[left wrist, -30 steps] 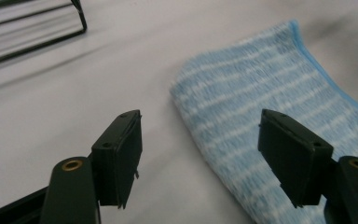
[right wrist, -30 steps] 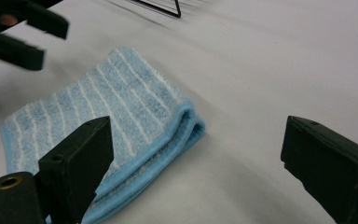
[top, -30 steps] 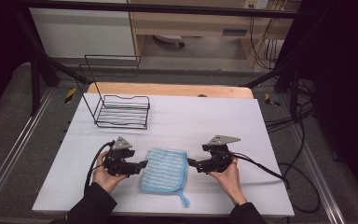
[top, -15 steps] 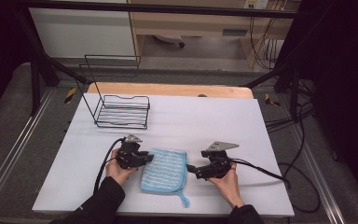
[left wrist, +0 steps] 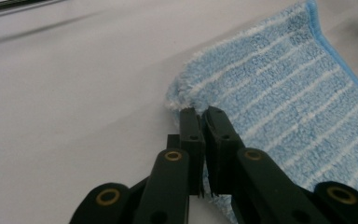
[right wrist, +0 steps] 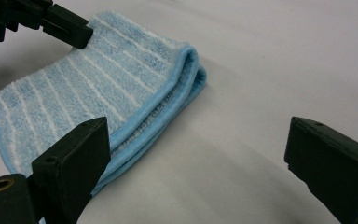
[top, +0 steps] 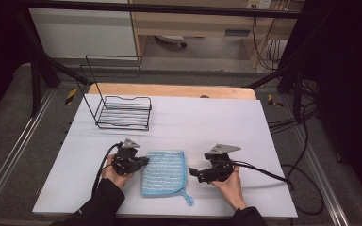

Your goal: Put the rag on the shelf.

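A folded blue striped cloth [top: 164,172] lies flat on the white table [top: 207,122], near the person's edge, between the two hands; its hanging loop [top: 187,199] trails off the near right corner. The left gripper [top: 143,161] is at the cloth's far left corner, and its jaws have just been closing; in the left gripper view the two black fingers [left wrist: 192,135] stand pinched together on the pale fringe of that corner, with terry pile bunched up between and ahead of them, so the corner is judged to be clamped. The right gripper [top: 192,171] rests just beside the cloth's right edge, apart from it; in the right gripper view its jaws stand wide apart with nothing between them, the cloth's bound edge [right wrist: 168,100] lying ahead and to the left of the nearer finger [right wrist: 74,161]. A black wire rack [top: 122,110] stands well apart at the far left of the table. Assessment: the step in hand is securing the cloth, one corner taken and the opposite side not yet gripped. The next move appears to call for the right gripper to advance onto the right edge, low enough to catch every folded layer, and to close before any lift, lest the fold open or the cloth swing from the single held corner.
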`<state>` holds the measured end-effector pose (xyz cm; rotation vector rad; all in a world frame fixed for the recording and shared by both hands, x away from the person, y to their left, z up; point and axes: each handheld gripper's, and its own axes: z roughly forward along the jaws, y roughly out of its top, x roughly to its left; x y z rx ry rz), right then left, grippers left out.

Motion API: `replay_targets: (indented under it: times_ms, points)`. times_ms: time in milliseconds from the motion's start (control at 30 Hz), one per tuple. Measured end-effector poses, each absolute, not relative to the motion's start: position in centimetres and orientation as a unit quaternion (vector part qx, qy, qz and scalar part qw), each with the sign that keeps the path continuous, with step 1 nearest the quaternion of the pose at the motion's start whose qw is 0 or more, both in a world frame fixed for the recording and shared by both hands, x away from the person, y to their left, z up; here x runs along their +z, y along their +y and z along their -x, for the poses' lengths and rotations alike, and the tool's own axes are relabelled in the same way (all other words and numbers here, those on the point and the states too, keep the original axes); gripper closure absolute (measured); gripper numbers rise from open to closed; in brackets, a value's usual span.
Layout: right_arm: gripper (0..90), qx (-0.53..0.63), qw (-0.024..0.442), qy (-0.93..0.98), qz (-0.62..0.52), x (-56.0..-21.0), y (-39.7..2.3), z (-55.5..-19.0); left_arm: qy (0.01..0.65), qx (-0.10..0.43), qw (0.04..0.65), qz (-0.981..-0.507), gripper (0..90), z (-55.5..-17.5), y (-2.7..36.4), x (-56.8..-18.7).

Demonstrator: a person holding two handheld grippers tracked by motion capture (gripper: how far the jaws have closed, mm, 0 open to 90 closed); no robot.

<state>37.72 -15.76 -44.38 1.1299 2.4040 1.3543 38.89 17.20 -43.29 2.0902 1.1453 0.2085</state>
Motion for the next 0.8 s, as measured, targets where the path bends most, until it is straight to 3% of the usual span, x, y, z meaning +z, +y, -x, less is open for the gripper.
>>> replay_targets:
  times_ms: [200,300,600,800]
  points:
    - [6.5,0.453,0.079,0.803,-0.380,-44.4,-15.7,-37.8,0.444,0.099,0.381,-0.805,63.3,-40.0,17.1,-43.1]
    - [6.2,0.453,0.079,0.802,-0.381,-44.4,-15.7,-38.0,0.455,0.099,0.388,-0.795,57.3,-40.8,17.1,-43.2]
    - [7.0,0.455,0.075,0.802,-0.381,-44.4,-15.7,-38.0,0.456,0.074,0.376,-0.803,63.0,-41.6,16.9,-44.2]
    - [13.5,0.469,0.064,0.791,-0.387,-44.1,-15.6,-38.7,0.453,0.057,0.376,-0.806,69.7,-41.7,16.9,-44.5]
